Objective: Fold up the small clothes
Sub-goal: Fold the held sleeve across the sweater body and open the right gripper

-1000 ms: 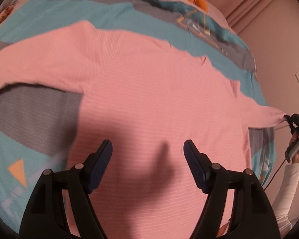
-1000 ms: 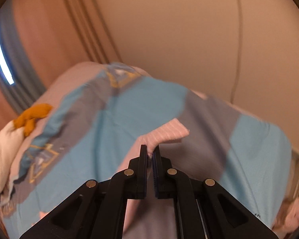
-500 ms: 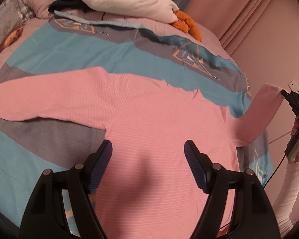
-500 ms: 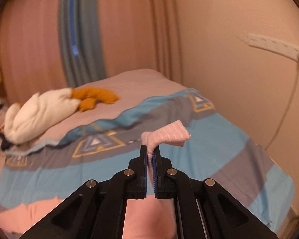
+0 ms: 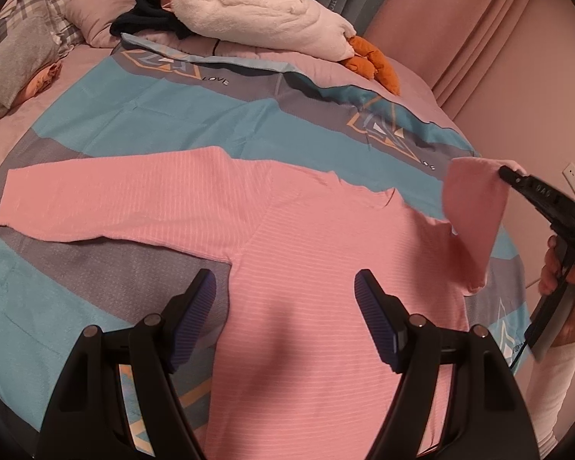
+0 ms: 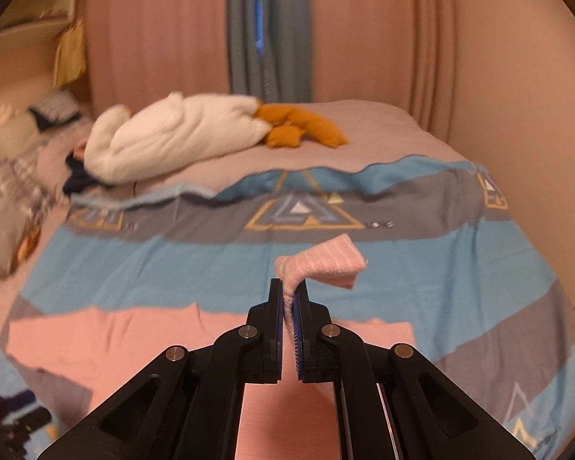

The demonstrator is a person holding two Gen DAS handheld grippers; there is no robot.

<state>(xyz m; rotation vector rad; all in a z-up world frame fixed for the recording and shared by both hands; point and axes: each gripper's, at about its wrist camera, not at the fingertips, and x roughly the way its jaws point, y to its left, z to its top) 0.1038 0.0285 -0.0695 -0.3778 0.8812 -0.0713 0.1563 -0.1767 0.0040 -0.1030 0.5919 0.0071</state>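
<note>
Inspecting the work surface, we are finding a pink sweater [image 5: 326,268] lying flat on the bedspread [image 5: 153,122], its body directly ahead of and beneath our left gripper [image 5: 285,295]. That gripper is hovering over the lower body of the garment with its jaws standing wide apart and nothing between them. One sleeve [image 5: 107,199] is stretching out flat, ahead and to the left of that tool. We are holding the other sleeve's cuff [image 6: 322,264] pinched between the closed jaws of our right gripper [image 6: 288,299]; the cuff is folding over just past the fingertips, raised off the bedspread. From the left wrist view, that lifted sleeve is rising at far right, with the right gripper touching its end. We are noting no containers in either view. Farther ahead of both tools, a white plush toy [image 5: 264,11] with orange feet [image 6: 303,126] is resting near a dark garment [image 5: 145,23] and a plaid pillow [image 5: 15,50].
</note>
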